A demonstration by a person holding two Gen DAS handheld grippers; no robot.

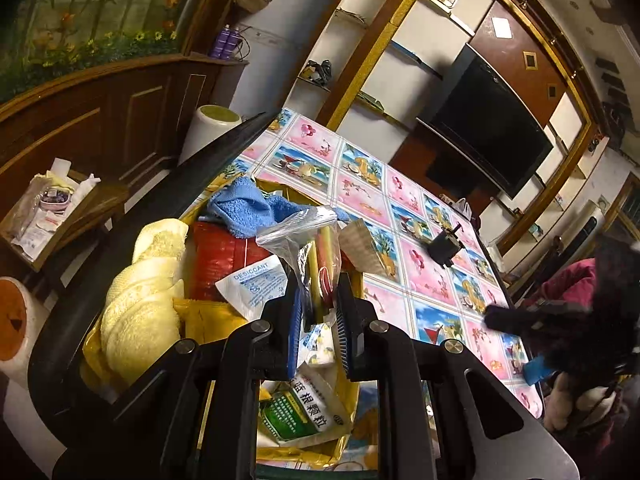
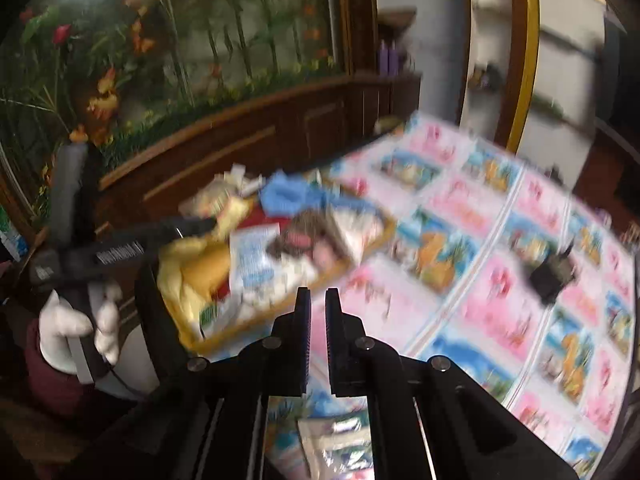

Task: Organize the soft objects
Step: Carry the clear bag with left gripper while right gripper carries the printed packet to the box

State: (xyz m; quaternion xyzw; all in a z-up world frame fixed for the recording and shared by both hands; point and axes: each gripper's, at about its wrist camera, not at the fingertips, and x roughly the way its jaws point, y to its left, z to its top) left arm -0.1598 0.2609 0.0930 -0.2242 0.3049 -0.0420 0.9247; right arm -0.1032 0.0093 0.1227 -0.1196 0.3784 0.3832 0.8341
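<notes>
Left gripper [image 1: 318, 300] clamped on a clear plastic bag [image 1: 298, 240] with yellow and red sticks inside, held above the yellow tray [image 1: 348, 400] of soft goods on the patterned tablecloth [image 1: 420, 280]. Probably light, crinkly and slippery; best pinched at the gathered neck. Right gripper [image 2: 316, 304] pressed nearly together on nothing, over the tablecloth beside the tray.

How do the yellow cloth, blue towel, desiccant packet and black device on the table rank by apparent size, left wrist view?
1. yellow cloth
2. blue towel
3. desiccant packet
4. black device
The device lies farther away, so its rank is unsure.
</notes>
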